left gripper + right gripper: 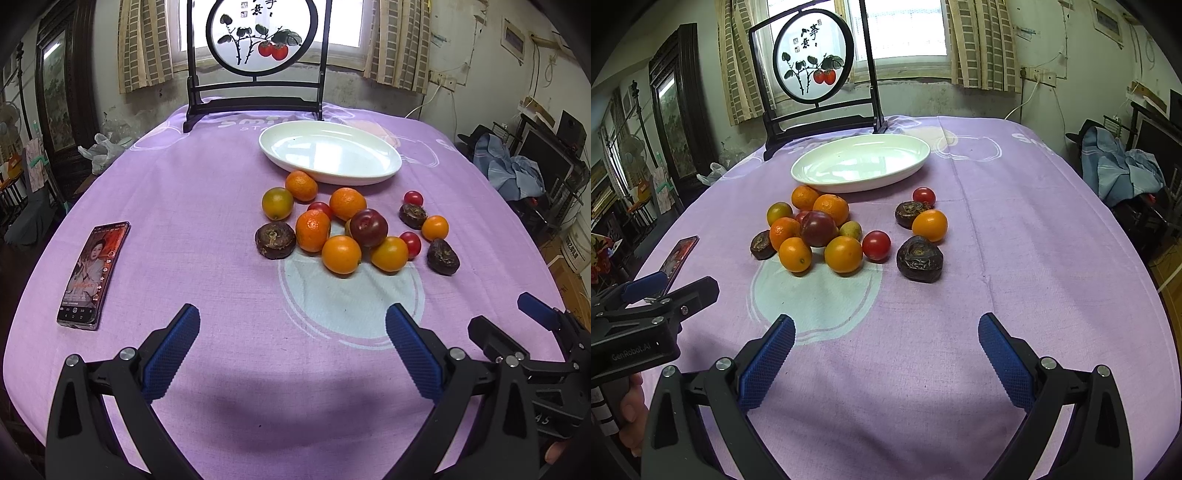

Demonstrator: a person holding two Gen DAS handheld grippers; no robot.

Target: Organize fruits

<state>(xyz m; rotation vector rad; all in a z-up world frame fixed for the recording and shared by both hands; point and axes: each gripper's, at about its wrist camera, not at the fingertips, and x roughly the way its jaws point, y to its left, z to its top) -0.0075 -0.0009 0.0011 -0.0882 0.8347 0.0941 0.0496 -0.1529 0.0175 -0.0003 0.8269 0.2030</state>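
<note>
A pile of fruit lies mid-table on the purple cloth: several oranges (pixel 341 254) (pixel 843 254), a dark red plum (pixel 368 227) (pixel 817 228), cherry tomatoes (pixel 413 198) (pixel 876 245) and brown water chestnuts (pixel 275 240) (pixel 919 259). Behind the pile sits an empty white oval plate (pixel 384 173) (pixel 908 168). My left gripper (pixel 293 319) hovers open over the near cloth, short of the fruit. My right gripper (pixel 886 328) is open too, also well short of the pile. Each gripper shows at the edge of the other's view.
A phone (pixel 92 273) (pixel 679 256) with a lit screen lies at the table's left side. A black-framed decorative screen (pixel 258 55) (pixel 816 74) stands at the far edge behind the plate. Chairs, clothes and shelves crowd the room to the right.
</note>
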